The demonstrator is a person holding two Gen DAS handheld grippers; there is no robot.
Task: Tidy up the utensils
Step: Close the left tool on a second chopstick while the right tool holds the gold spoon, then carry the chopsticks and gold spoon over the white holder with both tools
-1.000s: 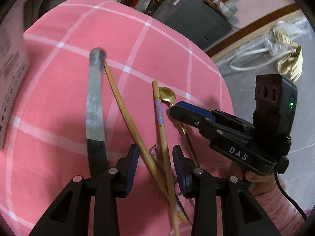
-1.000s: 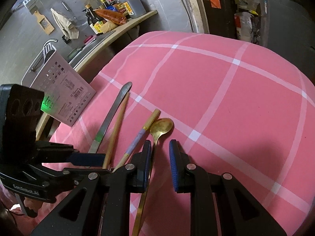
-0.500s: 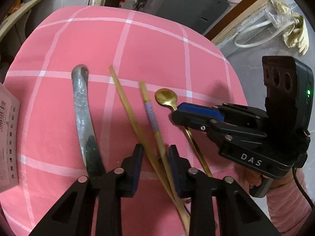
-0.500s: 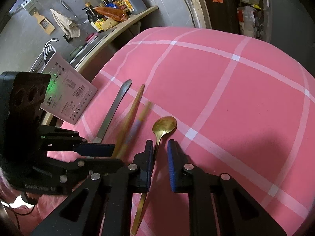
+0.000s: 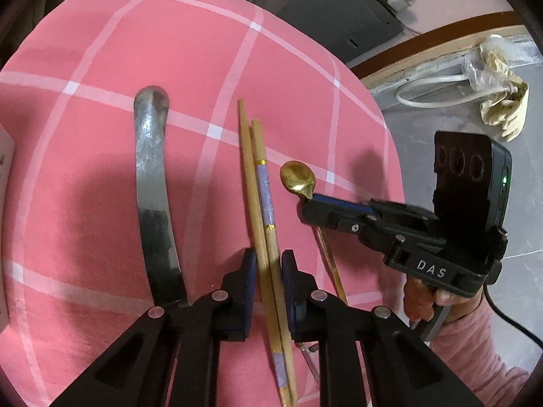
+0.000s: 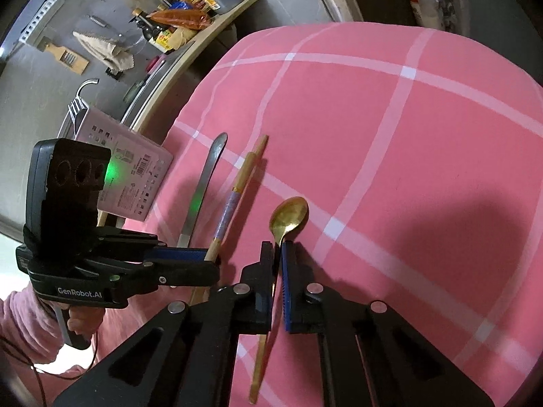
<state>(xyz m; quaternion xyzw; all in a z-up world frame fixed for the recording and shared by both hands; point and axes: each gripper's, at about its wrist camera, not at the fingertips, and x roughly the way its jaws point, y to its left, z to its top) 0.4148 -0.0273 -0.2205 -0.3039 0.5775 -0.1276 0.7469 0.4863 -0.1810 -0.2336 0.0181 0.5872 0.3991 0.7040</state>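
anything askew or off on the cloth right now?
Mostly tidy: knife, chopsticks and gold spoon lie roughly parallel on the pink cloth. One oddity: the chopstick tips are uneven, one reaching farther than the other. Left tool brackets the pair; right tool pinches the spoon's neck.

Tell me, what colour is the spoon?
The spoon is shiny gold, seen best from the right wrist camera, with the right gripper closed on its neck.
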